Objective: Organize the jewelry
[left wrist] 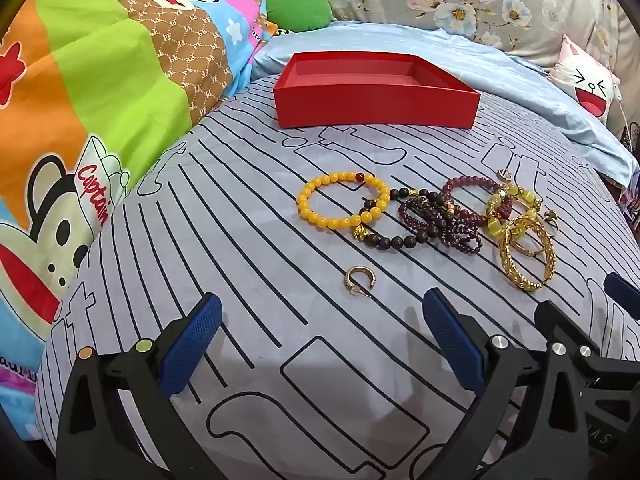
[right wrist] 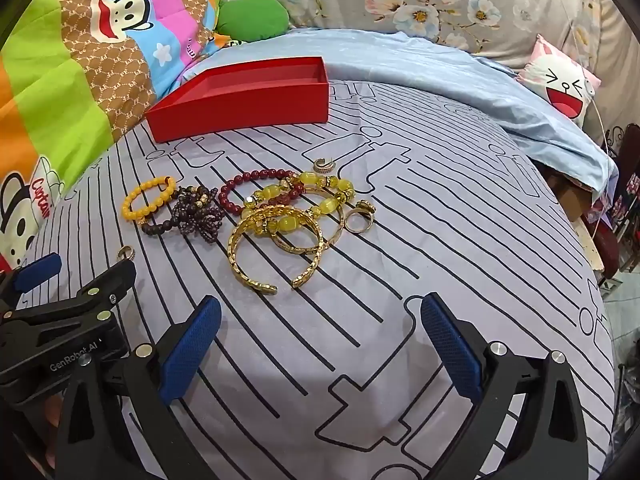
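— Left tool (left wrist: 320, 320)?
— Spread wide, blue textured pads (left wrist: 192, 344) gripping nothing, hovering over the striped grey bedsheet (left wrist: 200, 208) just short of a small gold ring (left wrist: 360, 280).
— Right tool (right wrist: 320, 328)?
— Equally wide, empty, just short of the open gold cuff bangle (right wrist: 272, 248).
— Jewelry?
— Heaped mid-bed: yellow bead bracelet (left wrist: 344, 200) overlapping a dark brown bead bracelet (left wrist: 392, 232), tangled purple bead strand (right wrist: 200, 212), dark red bead bracelet (right wrist: 248, 188), chunky translucent yellow bead bracelet (right wrist: 304, 196) lying across the bangles. Gold ring (right wrist: 360, 216) just beside the pile, silver-toned ring (right wrist: 324, 165) behind it.
— Beyond?
— Shallow red cardboard box (left wrist: 376, 96), open, nothing inside, well apart from the heap. Cartoon monkey quilt (left wrist: 80, 100) on the left, floral cushion (right wrist: 420, 0) behind.
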{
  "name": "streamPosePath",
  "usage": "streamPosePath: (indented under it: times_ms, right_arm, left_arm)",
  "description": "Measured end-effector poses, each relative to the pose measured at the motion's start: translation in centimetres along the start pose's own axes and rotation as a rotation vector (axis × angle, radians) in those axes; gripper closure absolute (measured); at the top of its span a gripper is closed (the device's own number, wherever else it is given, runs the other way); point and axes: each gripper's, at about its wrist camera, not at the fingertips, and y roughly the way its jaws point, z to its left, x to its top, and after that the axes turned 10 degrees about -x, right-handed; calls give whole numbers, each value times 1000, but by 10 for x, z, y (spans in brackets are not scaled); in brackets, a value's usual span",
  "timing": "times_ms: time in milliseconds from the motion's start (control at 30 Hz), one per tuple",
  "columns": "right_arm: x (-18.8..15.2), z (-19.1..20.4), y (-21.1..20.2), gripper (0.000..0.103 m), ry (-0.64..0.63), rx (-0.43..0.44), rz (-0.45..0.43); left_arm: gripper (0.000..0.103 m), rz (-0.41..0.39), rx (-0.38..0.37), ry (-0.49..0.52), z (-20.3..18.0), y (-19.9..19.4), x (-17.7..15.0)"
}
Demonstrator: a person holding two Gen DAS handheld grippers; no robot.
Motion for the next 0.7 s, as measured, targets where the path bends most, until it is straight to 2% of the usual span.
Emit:
streamPosePath:
  times_ms: [700]
  right_arm:
    - [-1, -1, 2, 7, -2, -3, 5]
  left_arm:
    - [7, 10, 1, -1, -2, 0, 0]
